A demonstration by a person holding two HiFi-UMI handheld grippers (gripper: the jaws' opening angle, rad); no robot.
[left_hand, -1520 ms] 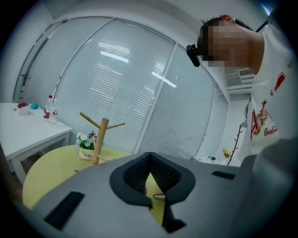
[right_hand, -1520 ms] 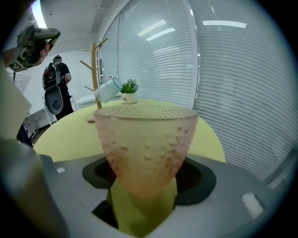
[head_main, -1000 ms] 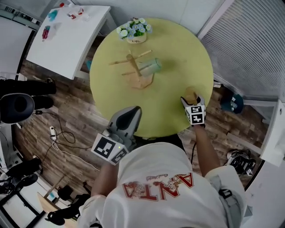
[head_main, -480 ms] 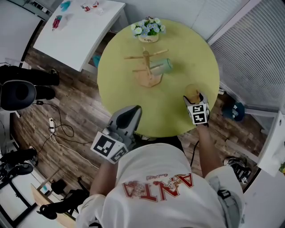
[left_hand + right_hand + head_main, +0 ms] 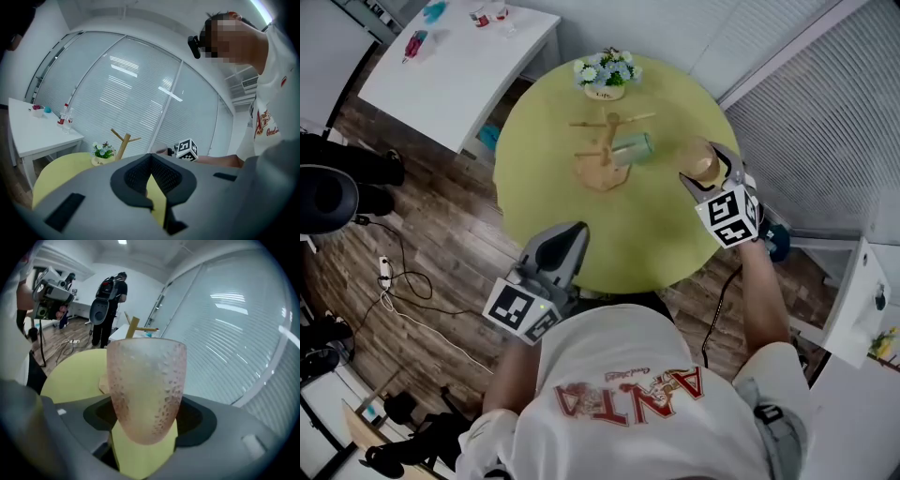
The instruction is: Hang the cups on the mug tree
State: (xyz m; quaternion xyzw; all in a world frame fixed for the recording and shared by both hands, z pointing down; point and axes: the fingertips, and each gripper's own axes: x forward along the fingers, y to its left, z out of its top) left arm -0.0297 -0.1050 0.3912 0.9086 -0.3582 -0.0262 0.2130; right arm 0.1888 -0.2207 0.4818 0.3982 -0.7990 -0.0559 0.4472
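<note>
A wooden mug tree stands on the round yellow table, and a pale green cup hangs on one of its pegs. My right gripper is shut on a dimpled, translucent pink cup, held in the air to the right of the tree. The right gripper view has that cup upright between the jaws, with the tree behind it. At the table's near edge my left gripper is shut and holds nothing. From its own view the tree shows far ahead.
A small pot of flowers sits at the table's far edge behind the tree. A white side table with small items stands to the left. Window blinds run along the right. A person stands in the background.
My right gripper has lifted the pink cup off the table and carried it farther in, closer to the tree, rolling as it went. The left gripper has shifted only a little.
</note>
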